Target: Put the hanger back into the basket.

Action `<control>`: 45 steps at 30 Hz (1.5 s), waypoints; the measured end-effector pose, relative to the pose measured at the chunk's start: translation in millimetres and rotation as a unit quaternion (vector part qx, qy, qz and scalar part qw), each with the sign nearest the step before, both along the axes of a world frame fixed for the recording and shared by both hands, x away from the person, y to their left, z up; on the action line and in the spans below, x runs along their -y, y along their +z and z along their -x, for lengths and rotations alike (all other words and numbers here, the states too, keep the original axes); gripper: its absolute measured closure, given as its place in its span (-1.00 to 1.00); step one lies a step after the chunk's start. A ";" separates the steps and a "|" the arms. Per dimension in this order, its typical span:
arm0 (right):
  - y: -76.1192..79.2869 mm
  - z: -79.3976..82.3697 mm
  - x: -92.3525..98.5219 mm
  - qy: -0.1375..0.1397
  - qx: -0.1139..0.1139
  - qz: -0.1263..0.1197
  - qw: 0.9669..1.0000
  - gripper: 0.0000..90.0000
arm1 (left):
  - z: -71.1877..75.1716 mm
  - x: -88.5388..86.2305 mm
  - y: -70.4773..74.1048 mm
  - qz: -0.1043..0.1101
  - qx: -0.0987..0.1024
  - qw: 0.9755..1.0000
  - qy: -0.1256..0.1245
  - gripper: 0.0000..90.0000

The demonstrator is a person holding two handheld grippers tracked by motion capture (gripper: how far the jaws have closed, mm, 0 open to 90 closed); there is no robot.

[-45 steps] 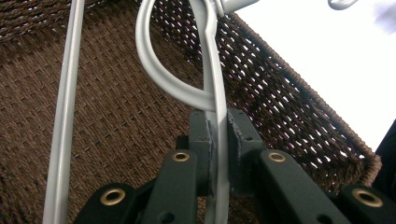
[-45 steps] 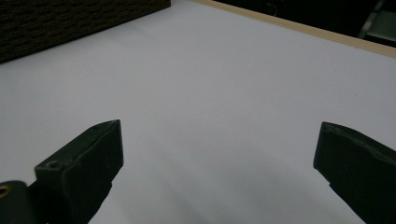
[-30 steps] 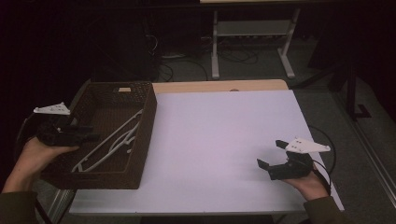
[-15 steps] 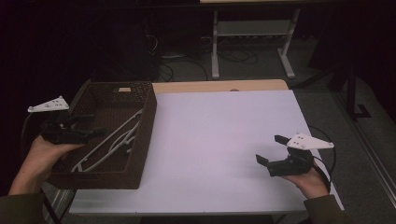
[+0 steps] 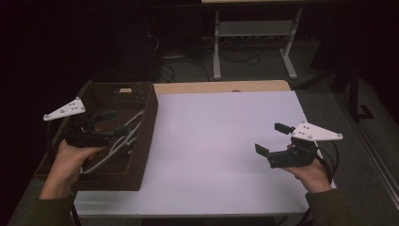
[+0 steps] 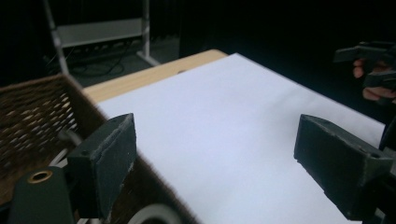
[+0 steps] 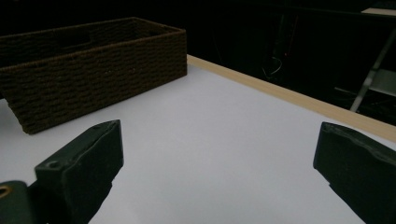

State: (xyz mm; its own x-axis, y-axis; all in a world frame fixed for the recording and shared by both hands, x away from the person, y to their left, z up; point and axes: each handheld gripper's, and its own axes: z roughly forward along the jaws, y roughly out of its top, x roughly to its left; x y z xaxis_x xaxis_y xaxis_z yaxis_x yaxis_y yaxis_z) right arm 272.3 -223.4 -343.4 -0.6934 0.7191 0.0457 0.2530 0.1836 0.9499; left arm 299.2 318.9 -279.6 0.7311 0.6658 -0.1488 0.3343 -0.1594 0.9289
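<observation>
High view: left gripper (image 5: 113,123) over the dark woven basket (image 5: 146,136) at the left edge of the desk (image 5: 211,141), fingers just opened wide and apart, nothing between them; white hangers (image 5: 123,139) lying inside the basket beneath and beside the gripper, apart from its fingers; grey three-cornered plate on top of the gripper, hand gripping from below. Right gripper (image 5: 273,139) near the right edge of the desk, raised above the white surface, fingers spread, nothing clamped, well apart from the basket. Left gripper view: two black fingers (image 6: 109,158) standing wide apart, bare white desk (image 6: 224,130) between them; basket wall (image 6: 42,112) at left, a pale hanger bar (image 6: 70,137) just behind the left finger; the other hand and gripper (image 6: 371,65) far off at upper right. Right gripper view: fingers (image 7: 88,163) wide apart over bare desk (image 7: 210,140); basket (image 7: 93,79) at upper left, well apart; wooden desk edge beyond.
</observation>
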 end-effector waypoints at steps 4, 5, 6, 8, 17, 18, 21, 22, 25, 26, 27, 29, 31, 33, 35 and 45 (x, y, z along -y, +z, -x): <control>5.0 -2.1 -4.0 0.004 0.002 -0.003 1.000 -0.97 | 0.5 8.6 -4.5 0.017 0.007 1.000 -0.003 -0.71; 7.3 -4.4 -6.1 0.008 0.009 -0.003 1.000 -0.97 | 1.2 14.8 -7.2 0.023 0.010 1.000 -0.006 -0.71; 8.2 -5.3 -7.3 0.010 0.010 -0.004 1.000 -0.97 | 1.5 18.1 -8.6 0.024 0.012 1.000 -0.009 -0.71; 9.2 -6.4 -8.3 0.010 0.010 -0.004 1.000 -0.97 | 1.8 21.4 -10.0 0.025 0.016 0.999 -0.012 -0.71; 21.7 -15.3 -14.8 0.020 0.014 -0.027 0.999 -0.97 | 2.7 44.8 -23.1 0.048 0.048 0.998 -0.018 -0.71; 21.7 -15.3 -14.8 0.020 0.014 -0.027 0.999 -0.97 | 2.7 44.8 -23.1 0.048 0.048 0.998 -0.018 -0.71; 25.7 -17.4 -15.1 0.021 0.017 -0.033 0.999 -0.97 | 2.0 49.6 -29.1 0.053 0.046 0.997 -0.020 -0.72; 27.0 -17.7 -15.2 0.021 0.015 -0.037 0.999 -0.97 | 1.9 50.7 -30.9 0.052 0.048 0.997 -0.021 -0.72; 29.8 -18.6 -14.3 0.023 0.020 -0.049 0.998 -0.97 | 1.0 53.4 -36.3 0.055 0.050 0.997 -0.021 -0.73; 30.6 -18.2 -13.8 0.022 0.021 -0.053 0.998 -0.97 | 0.6 54.6 -38.4 0.057 0.050 0.997 -0.020 -0.76; 31.0 -17.7 -12.7 0.022 0.024 -0.054 0.998 -0.97 | -0.2 55.7 -40.3 0.060 0.048 0.997 -0.021 -0.77; 32.0 -16.7 -10.9 0.022 0.026 -0.062 0.998 -0.97 | -1.2 57.7 -43.5 0.059 0.045 0.997 -0.020 -0.82; 32.8 -16.3 -9.0 0.021 0.033 -0.064 0.997 -0.98 | -1.7 59.6 -45.8 0.053 0.050 0.997 -0.016 -0.86; 33.4 -15.7 -8.0 0.019 0.032 -0.065 0.997 -1.00 | -2.3 61.9 -47.9 0.051 0.047 0.997 -0.016 -0.92; 33.4 -15.4 -7.1 0.017 0.033 -0.067 0.997 -1.00 | -2.2 63.2 -48.9 0.049 0.049 0.997 -0.015 -0.93; 33.1 -14.3 -5.5 0.015 0.036 -0.065 0.997 -1.00 | -1.5 63.7 -49.4 0.047 0.056 0.997 -0.018 -0.93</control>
State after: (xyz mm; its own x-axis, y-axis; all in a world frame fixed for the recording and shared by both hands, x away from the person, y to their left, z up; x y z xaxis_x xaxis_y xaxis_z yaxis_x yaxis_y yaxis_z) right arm 286.6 -217.8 -310.2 -0.7200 0.6886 0.0866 0.1794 0.0641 0.9817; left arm 300.7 255.2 -329.1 0.7693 0.6264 -0.1257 0.2233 -0.0793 0.9715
